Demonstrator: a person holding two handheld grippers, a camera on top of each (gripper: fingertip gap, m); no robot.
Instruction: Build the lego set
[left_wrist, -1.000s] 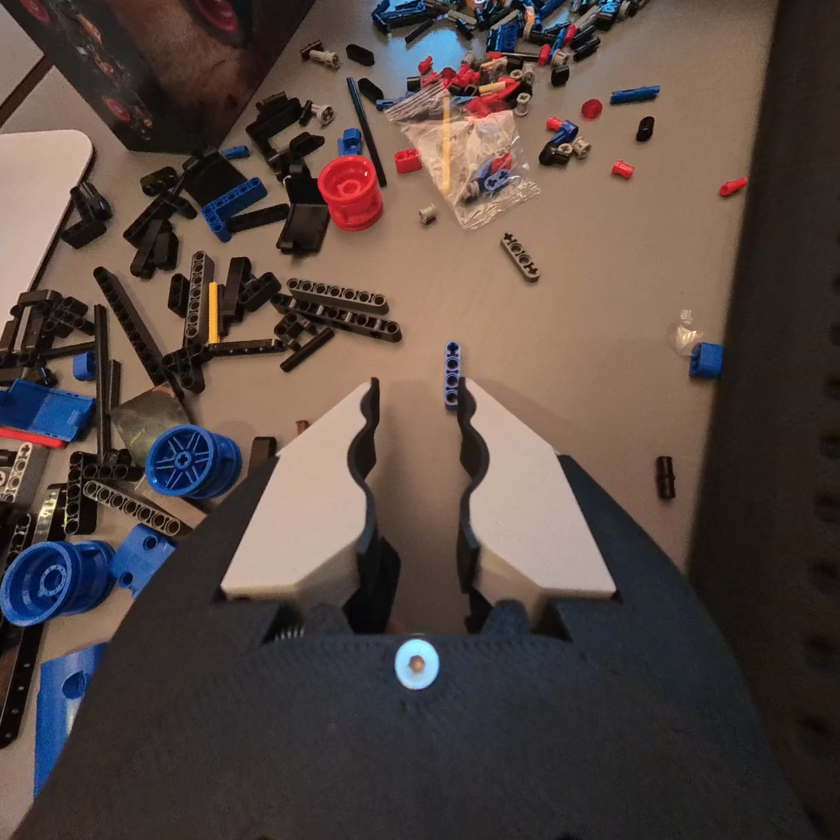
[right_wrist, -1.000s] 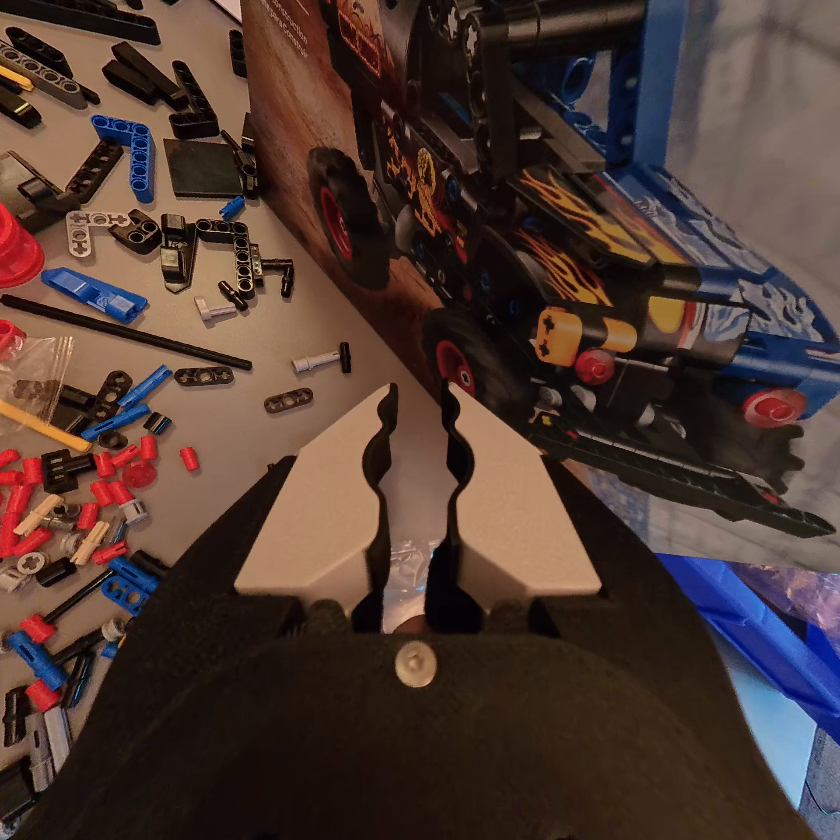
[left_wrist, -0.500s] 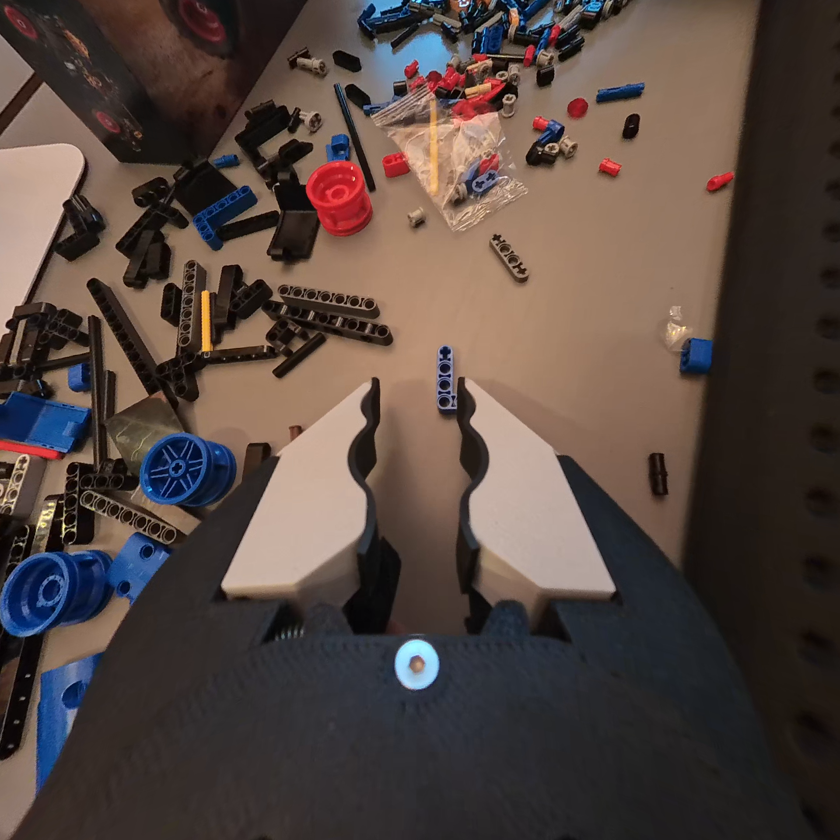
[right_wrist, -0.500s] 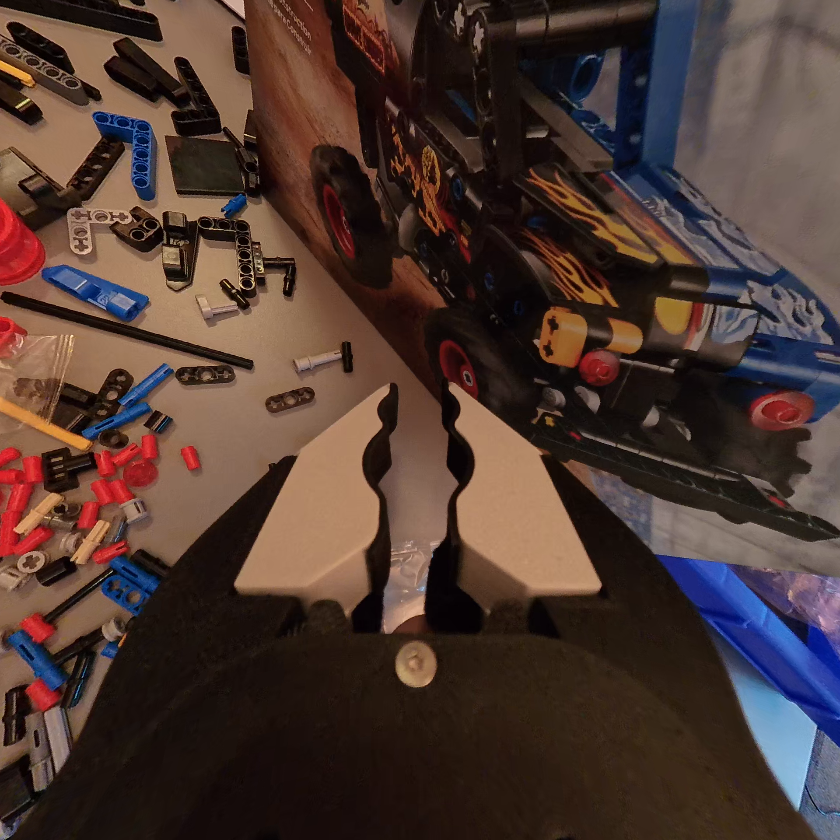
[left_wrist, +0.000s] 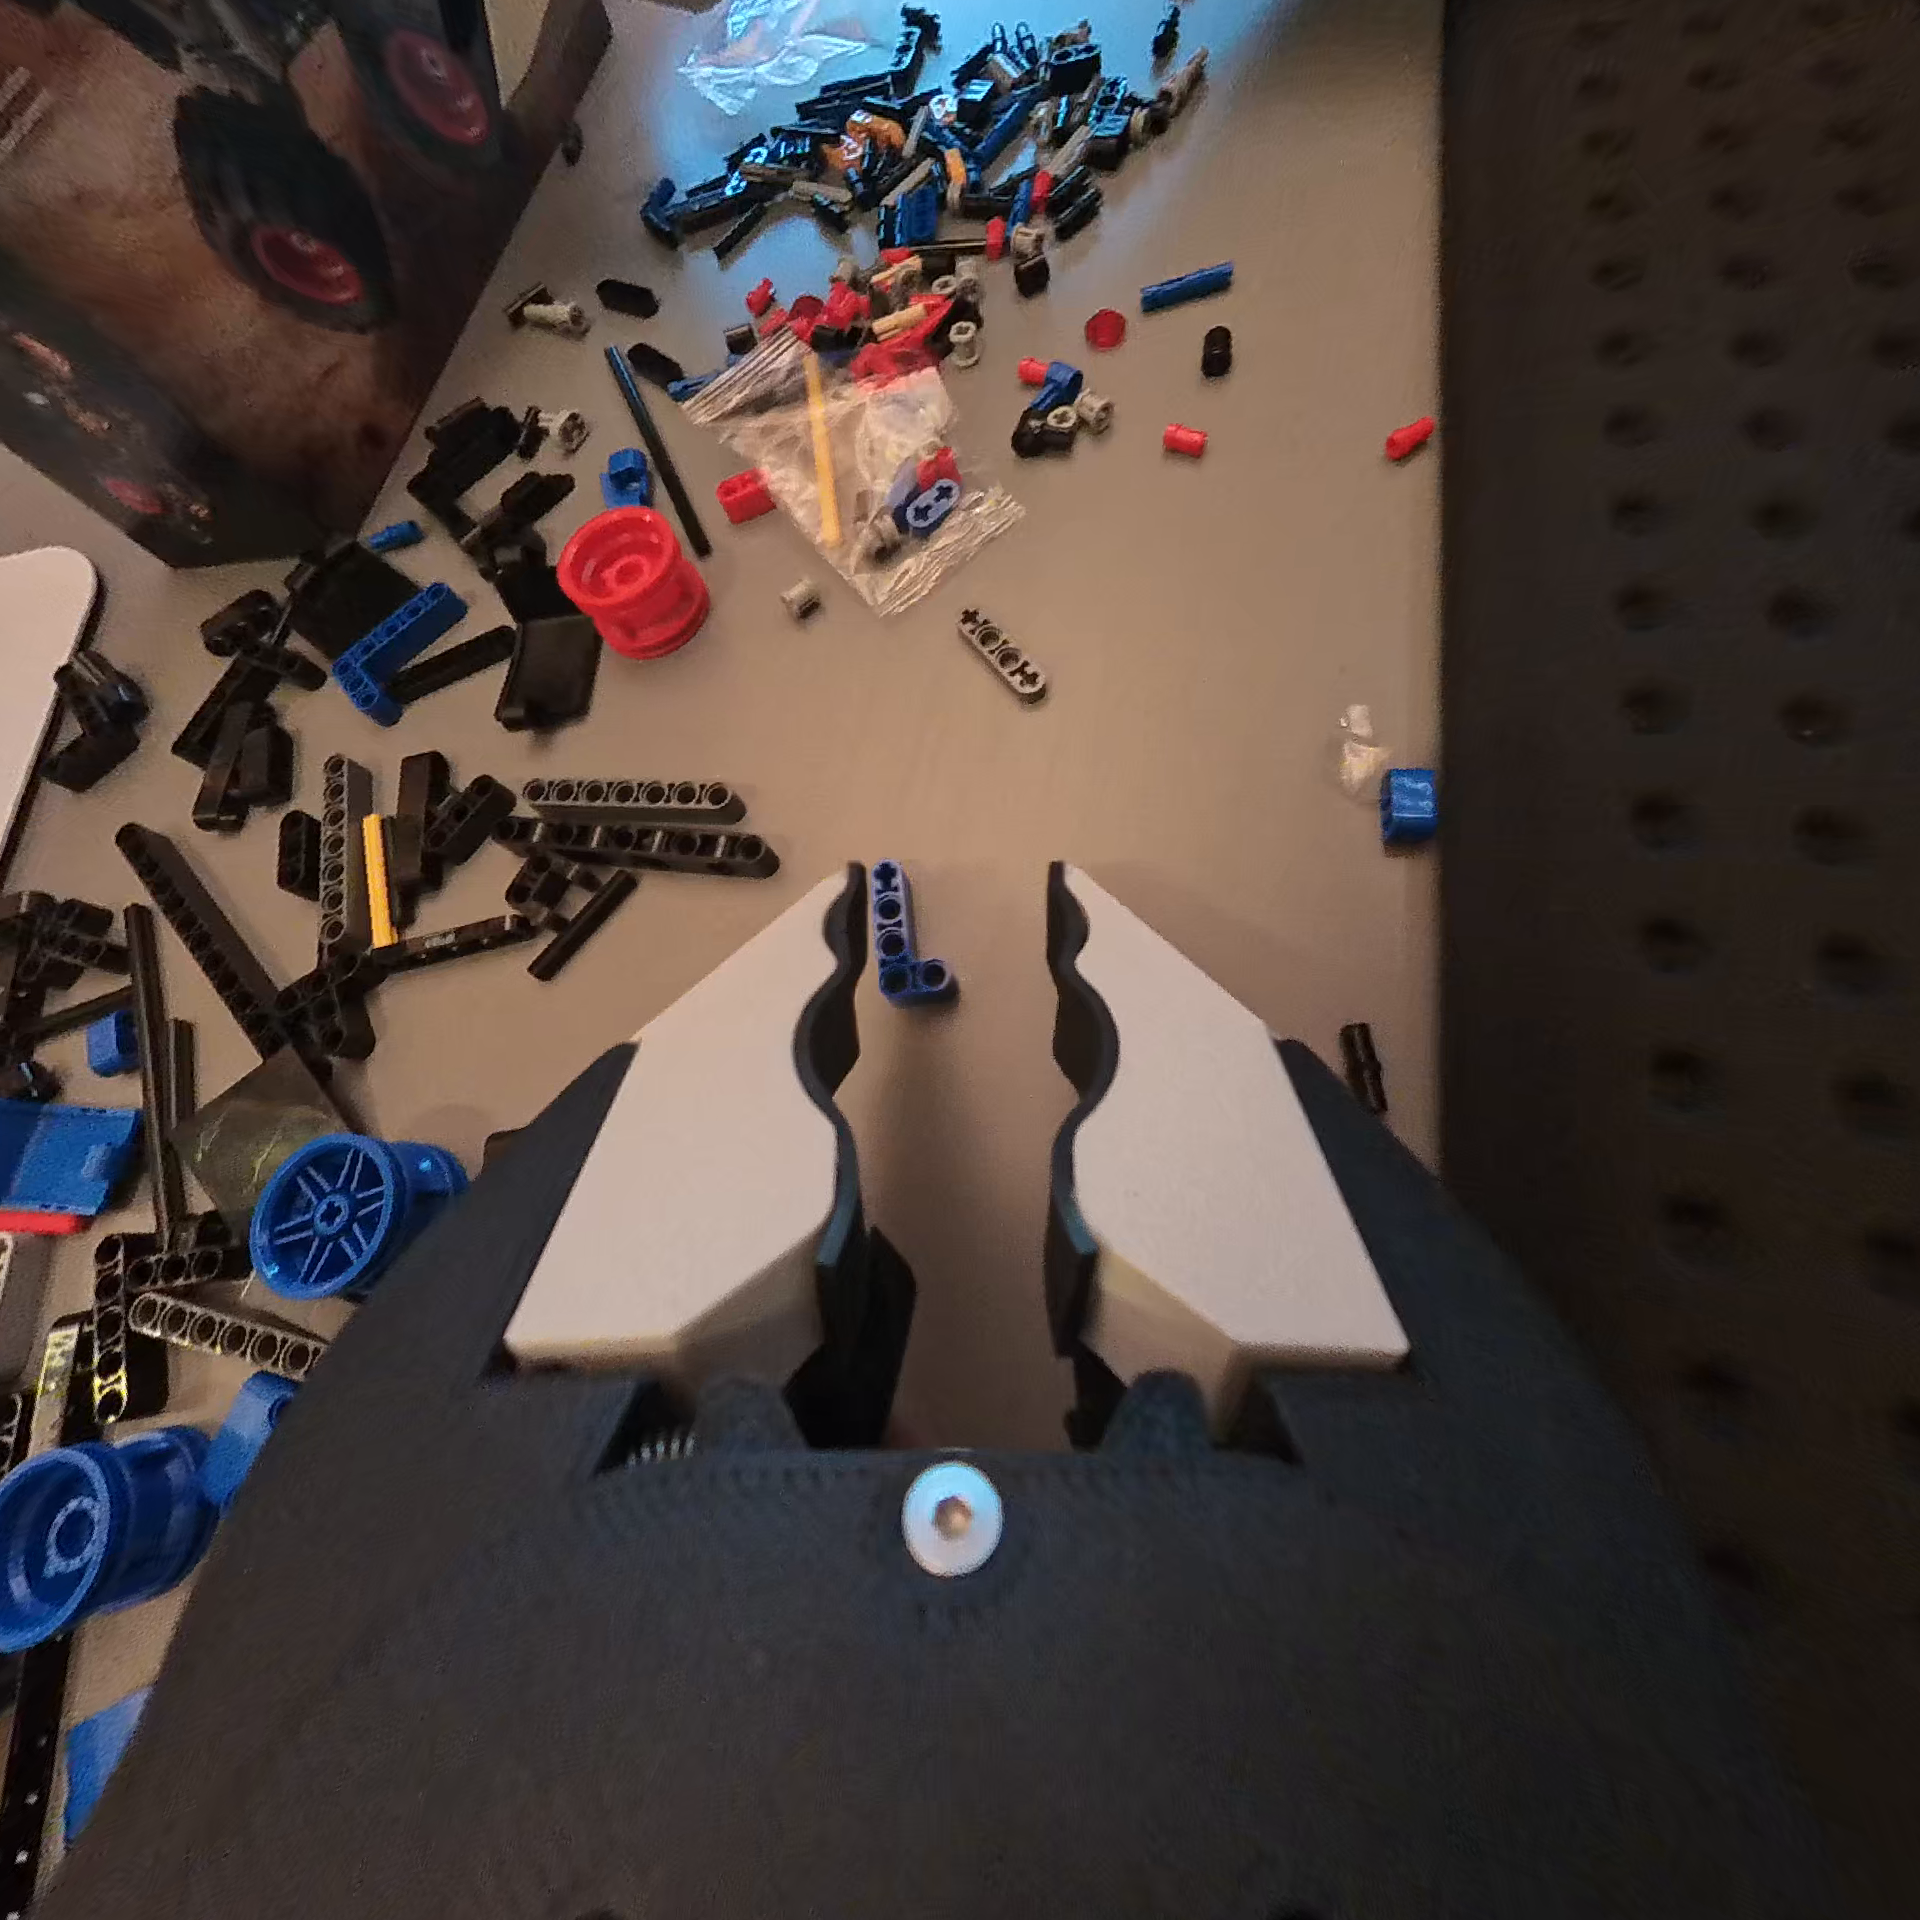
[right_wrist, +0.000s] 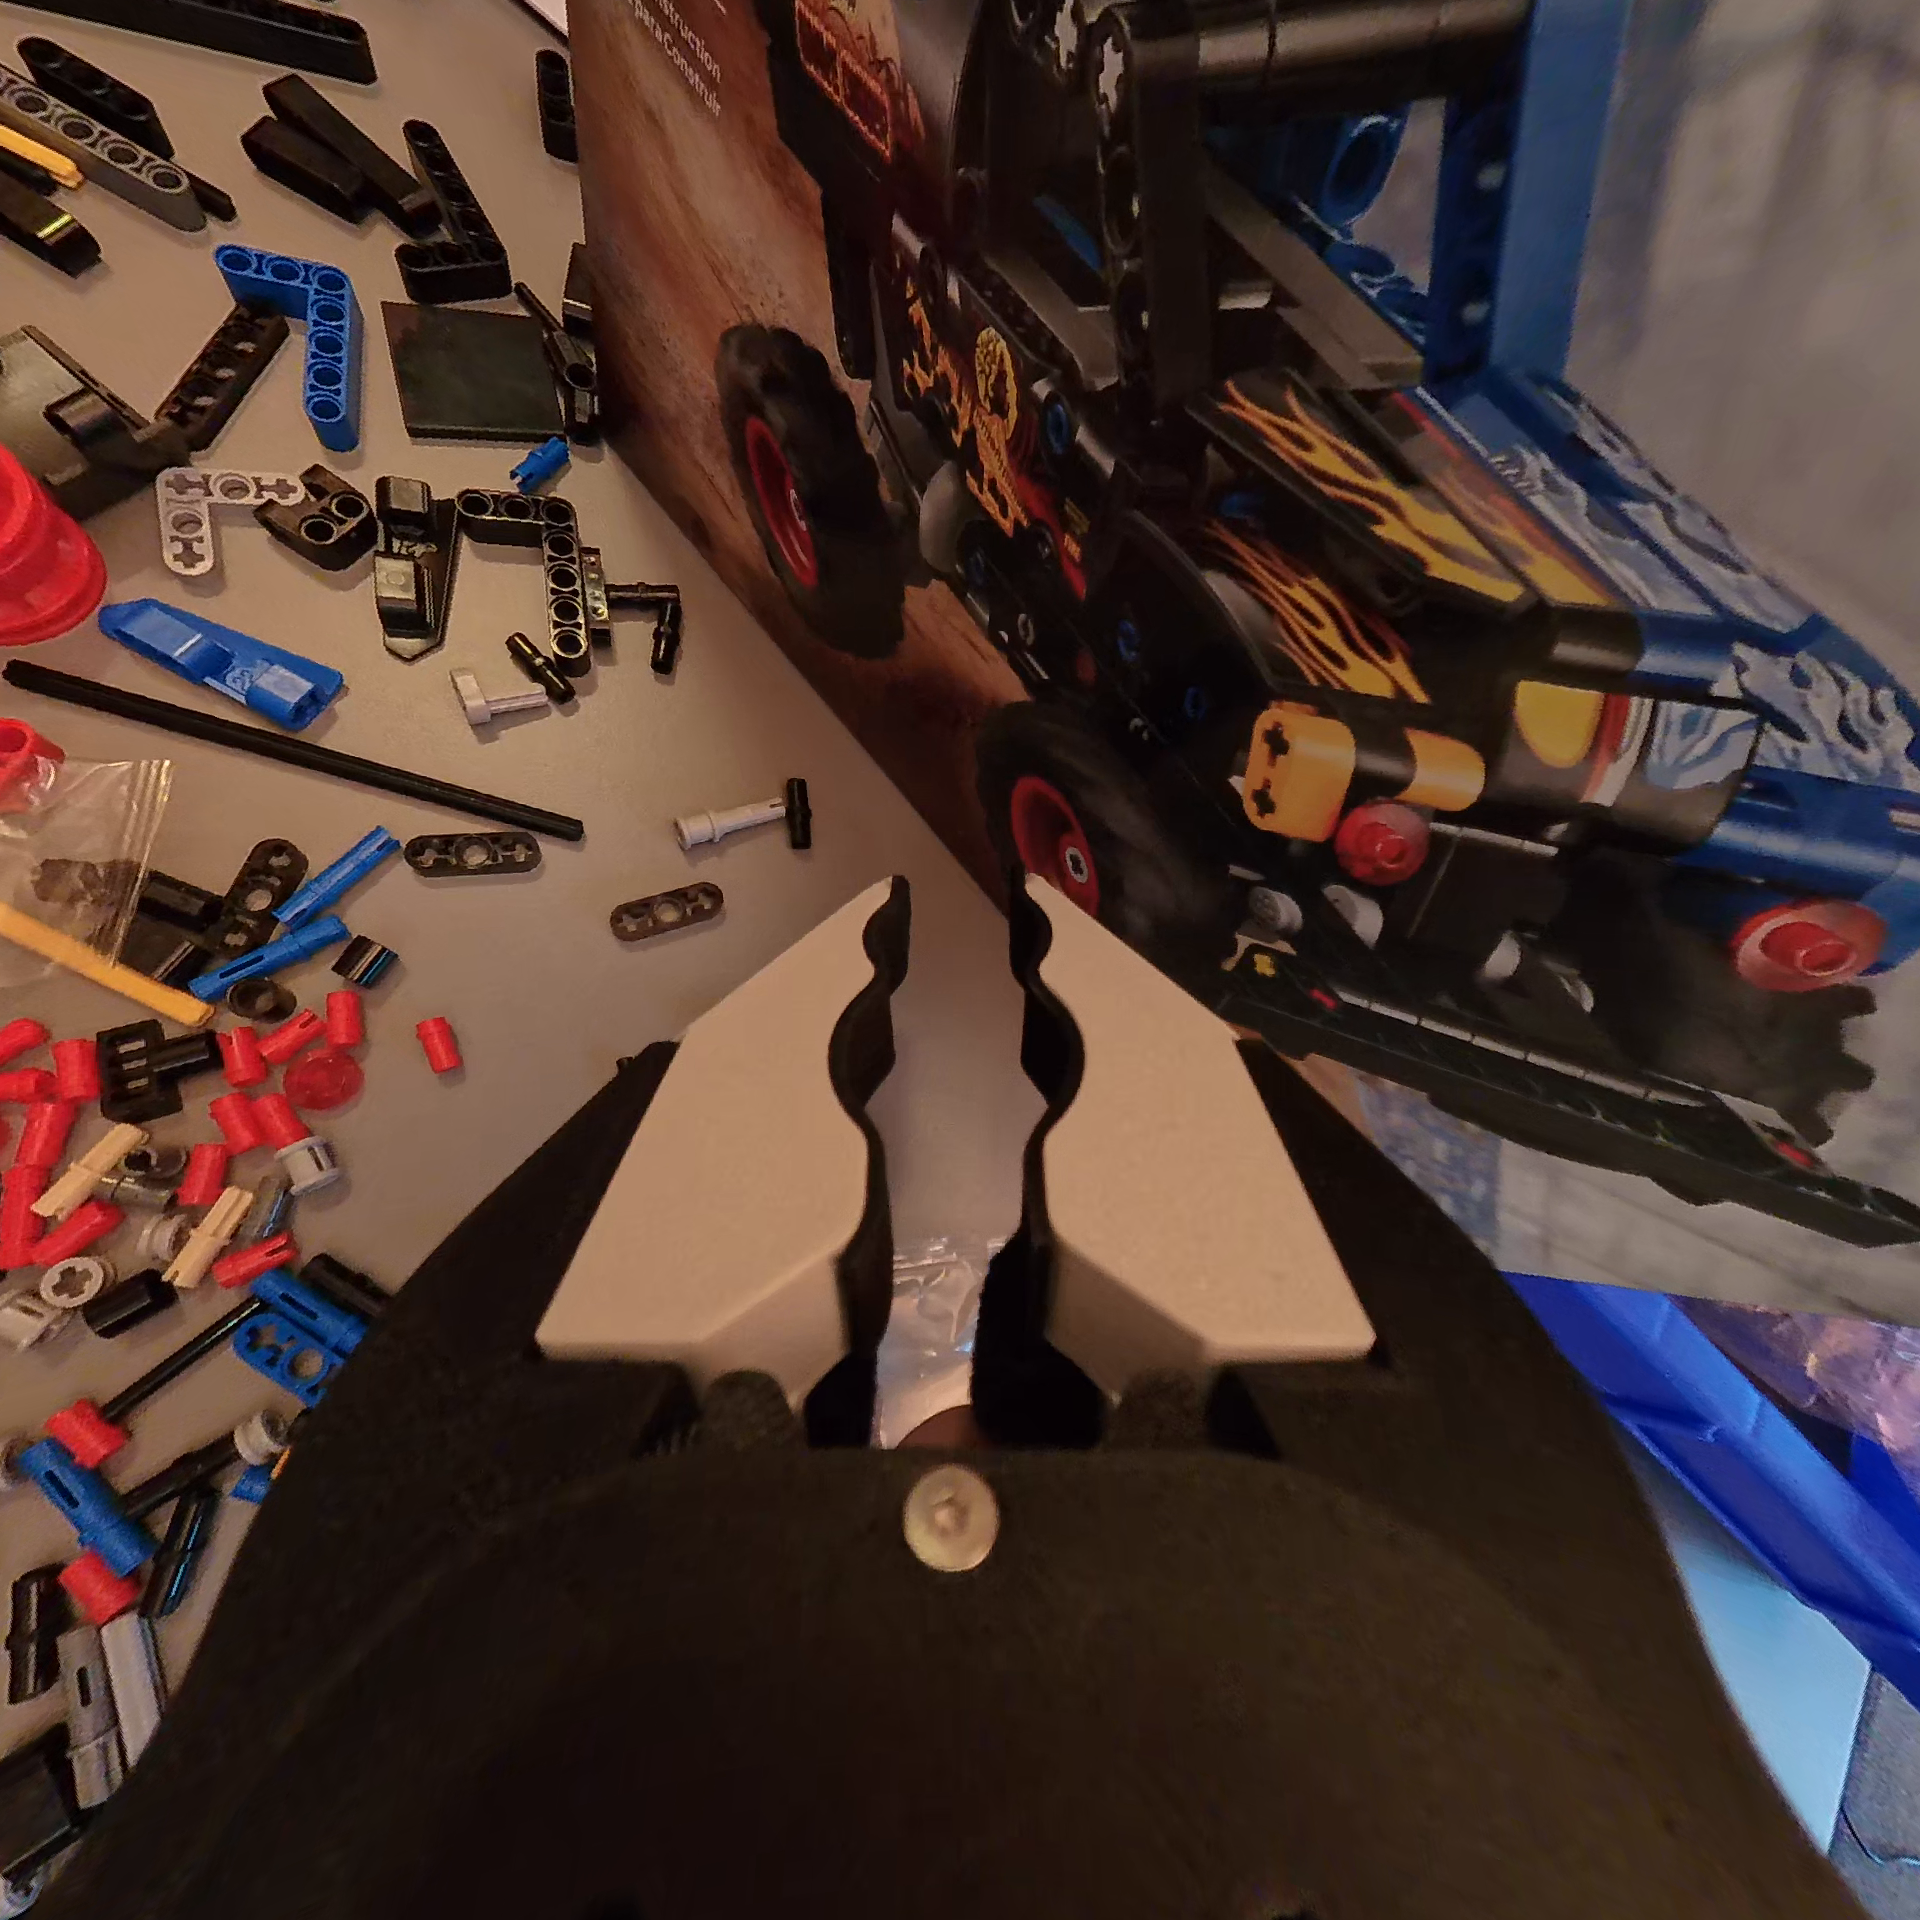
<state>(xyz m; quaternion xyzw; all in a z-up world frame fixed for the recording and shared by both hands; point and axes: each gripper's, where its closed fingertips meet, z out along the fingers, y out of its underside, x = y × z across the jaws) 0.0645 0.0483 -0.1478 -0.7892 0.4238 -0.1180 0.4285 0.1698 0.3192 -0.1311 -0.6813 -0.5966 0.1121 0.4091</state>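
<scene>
Left gripper (left_wrist: 951, 894) jaws wider than before, blue L-beam (left_wrist: 902, 940) now between them

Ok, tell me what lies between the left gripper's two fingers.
In the left wrist view, a small blue L-shaped beam lies on the grey table between the open left gripper's fingertips, near the left one.

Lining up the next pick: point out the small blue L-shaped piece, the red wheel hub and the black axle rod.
blue L-shaped piece (left_wrist: 896, 935), left wrist view, long arm.
red wheel hub (left_wrist: 629, 582), left wrist view, front face.
black axle rod (right_wrist: 291, 750), right wrist view, mid-shaft.
</scene>
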